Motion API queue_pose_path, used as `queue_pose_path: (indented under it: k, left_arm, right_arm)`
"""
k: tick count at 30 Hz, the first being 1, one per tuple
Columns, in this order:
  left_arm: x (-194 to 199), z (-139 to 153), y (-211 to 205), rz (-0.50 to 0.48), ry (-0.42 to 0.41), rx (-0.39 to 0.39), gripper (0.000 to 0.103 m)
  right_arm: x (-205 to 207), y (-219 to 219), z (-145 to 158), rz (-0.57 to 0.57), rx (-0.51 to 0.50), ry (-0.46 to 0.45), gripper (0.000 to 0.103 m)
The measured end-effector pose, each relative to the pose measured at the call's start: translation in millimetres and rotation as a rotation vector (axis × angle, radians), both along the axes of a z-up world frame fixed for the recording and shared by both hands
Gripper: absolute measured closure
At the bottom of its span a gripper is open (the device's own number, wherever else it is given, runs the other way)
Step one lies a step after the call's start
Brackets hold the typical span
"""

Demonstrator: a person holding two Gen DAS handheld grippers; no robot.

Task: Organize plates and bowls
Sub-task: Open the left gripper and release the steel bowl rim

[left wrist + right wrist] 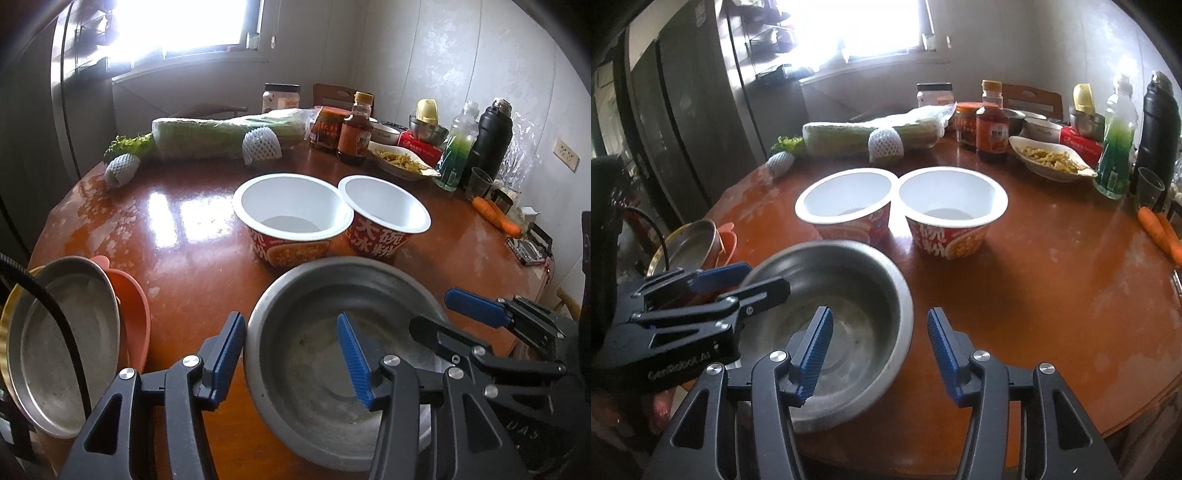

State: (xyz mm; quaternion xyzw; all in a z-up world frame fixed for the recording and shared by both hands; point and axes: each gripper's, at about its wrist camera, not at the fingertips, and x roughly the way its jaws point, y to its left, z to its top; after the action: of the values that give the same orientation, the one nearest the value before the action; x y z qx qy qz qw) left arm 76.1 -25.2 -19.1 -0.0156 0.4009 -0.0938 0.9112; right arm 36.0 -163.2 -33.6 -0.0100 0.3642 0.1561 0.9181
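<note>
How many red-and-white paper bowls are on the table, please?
2: the left paper bowl and the right paper bowl stand side by side mid-table, rims touching, behind the steel bowl. None seem hidden.

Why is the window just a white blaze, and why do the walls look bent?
Left wrist view: the window is overexposed, and its light glares off the table. Right wrist view: the same window washes out, leaving the fridge dark. In both, the fisheye lens curves straight edges and blackens the corners.
</note>
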Motion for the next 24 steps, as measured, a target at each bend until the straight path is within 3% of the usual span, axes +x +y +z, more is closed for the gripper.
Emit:
queue_pose_path:
  k: [7,15,24]
  left_arm:
    - [11.6,18.9,6.1,0.022,-0.024,-0.003,0.05]
    - [44.6,39.0,15.5,0.064,-0.042,0.0,0.049]
    - [92.4,36.3,18.3,0.091,0.011,0.01,0.049]
  right_arm:
    - [13.4,1.8,14.8,0.027,0.04,-0.014,0.047]
    - [40.6,15.3,14.5,0.071,0.095,0.033,0.047]
    - [74.3,31.9,9.9,0.129,0.175,0.103,0.046]
